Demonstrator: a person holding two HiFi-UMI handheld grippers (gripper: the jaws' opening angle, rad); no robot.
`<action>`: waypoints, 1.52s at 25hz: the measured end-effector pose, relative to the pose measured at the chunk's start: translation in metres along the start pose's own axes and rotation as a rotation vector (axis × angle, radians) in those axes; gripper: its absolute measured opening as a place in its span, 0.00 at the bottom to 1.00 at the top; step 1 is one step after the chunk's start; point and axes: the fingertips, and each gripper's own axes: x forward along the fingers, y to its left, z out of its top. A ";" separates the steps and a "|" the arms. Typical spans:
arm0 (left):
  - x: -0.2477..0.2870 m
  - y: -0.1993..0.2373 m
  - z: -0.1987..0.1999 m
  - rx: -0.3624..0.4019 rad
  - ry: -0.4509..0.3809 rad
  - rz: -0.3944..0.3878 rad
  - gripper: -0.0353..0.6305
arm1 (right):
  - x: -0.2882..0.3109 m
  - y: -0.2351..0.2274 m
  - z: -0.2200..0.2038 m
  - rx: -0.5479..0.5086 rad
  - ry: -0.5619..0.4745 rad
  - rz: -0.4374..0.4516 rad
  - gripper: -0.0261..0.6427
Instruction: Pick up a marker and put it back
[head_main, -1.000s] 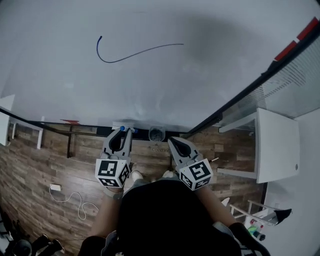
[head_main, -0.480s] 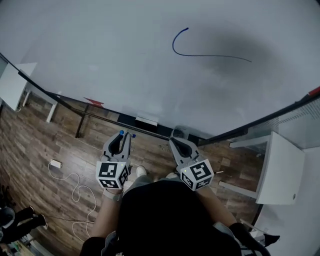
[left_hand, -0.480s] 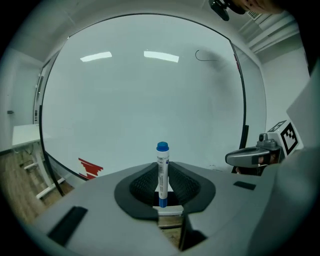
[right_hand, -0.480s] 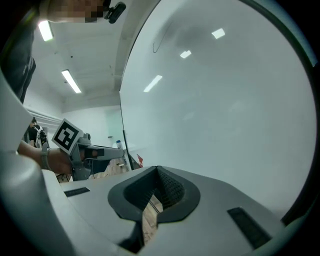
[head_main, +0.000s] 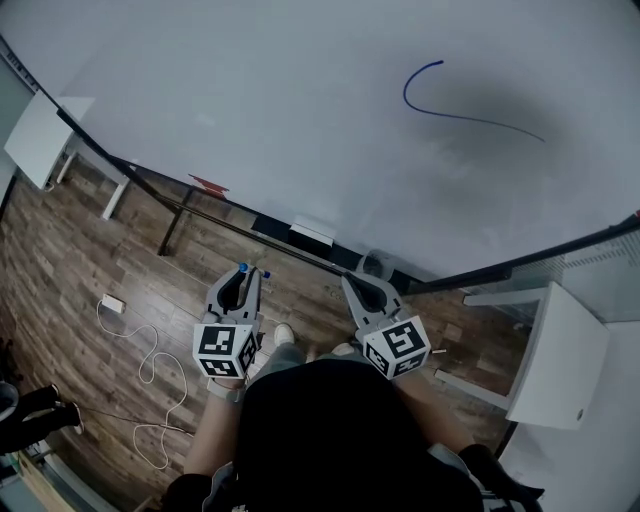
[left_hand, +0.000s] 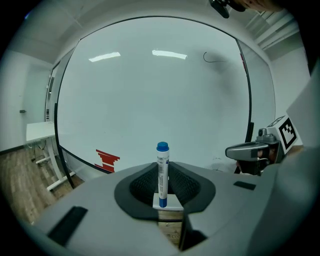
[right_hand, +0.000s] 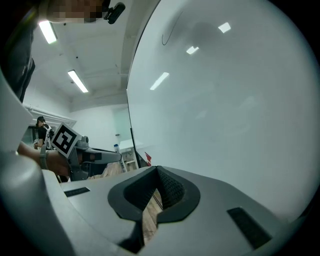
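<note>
A white marker with a blue cap (left_hand: 162, 172) stands upright between the jaws of my left gripper (left_hand: 166, 194), which is shut on it. In the head view its blue cap (head_main: 243, 267) pokes out past the left gripper (head_main: 240, 288), held low before the whiteboard (head_main: 300, 90). My right gripper (head_main: 366, 294) hangs beside it, shut and with nothing in it (right_hand: 159, 192). A curved blue line (head_main: 468, 105) is drawn on the board at the upper right. A small white holder (head_main: 312, 232) and a round cup (head_main: 372, 264) sit along the board's lower edge.
Wooden floor lies below, with a white charger and cable (head_main: 148, 362) at the left. White tables stand at the far left (head_main: 40, 140) and right (head_main: 555, 350). A red mark (head_main: 208, 183) sits at the board's lower edge. A glass partition with a black frame (head_main: 560, 250) meets the board at the right.
The head view has swung left: the blue line, holder and cup have slid to the right in the picture. Both grippers keep the same pose, the left still holding the marker.
</note>
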 end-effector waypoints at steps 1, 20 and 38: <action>-0.001 0.000 -0.002 0.001 0.003 0.000 0.17 | 0.000 0.001 -0.001 0.000 0.001 0.001 0.08; 0.026 -0.053 0.010 0.078 0.005 -0.190 0.17 | -0.047 -0.018 -0.014 0.047 -0.015 -0.164 0.08; 0.086 -0.177 0.046 0.170 -0.039 -0.522 0.17 | -0.142 -0.073 -0.031 0.132 -0.055 -0.477 0.08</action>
